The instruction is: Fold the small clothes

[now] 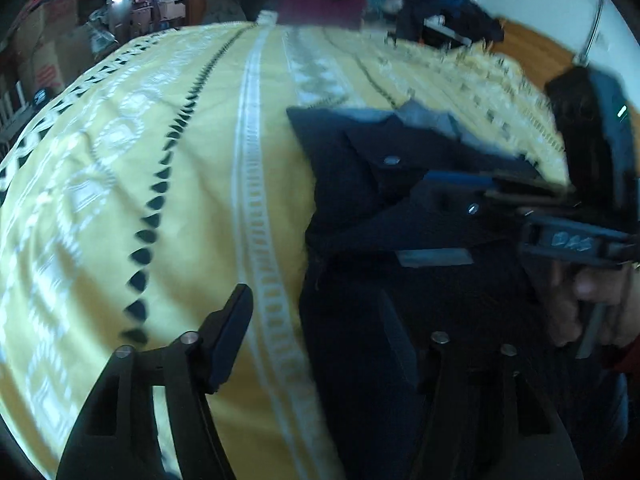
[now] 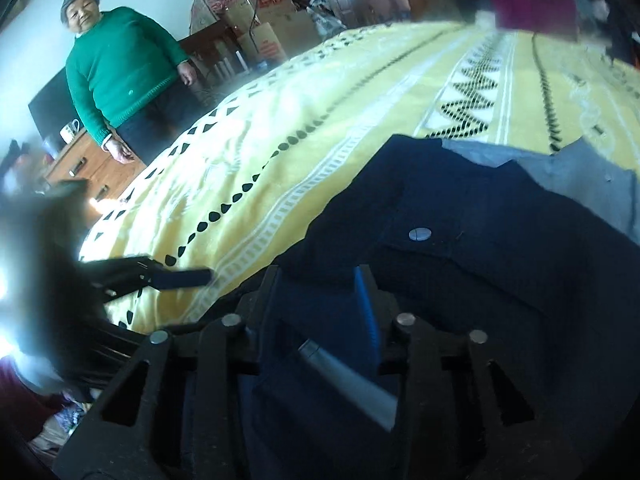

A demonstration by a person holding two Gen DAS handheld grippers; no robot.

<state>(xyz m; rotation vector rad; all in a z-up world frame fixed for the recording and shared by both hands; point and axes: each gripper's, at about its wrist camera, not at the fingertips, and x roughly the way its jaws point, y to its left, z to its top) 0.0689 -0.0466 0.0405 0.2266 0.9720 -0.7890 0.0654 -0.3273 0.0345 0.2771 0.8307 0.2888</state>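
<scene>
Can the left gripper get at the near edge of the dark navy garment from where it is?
Probably yes. The left gripper is open, one finger over the yellow patterned bedspread, the other over the dark navy garment. Nothing lies between.

The dark navy garment [image 2: 480, 216] is matt cloth with a pale grey lining and a shiny metal snap [image 2: 419, 234], lying on a soft, fuzzy yellow blanket [image 1: 180, 184], beside matt black plastic gripper fingers [image 1: 228, 336].
</scene>
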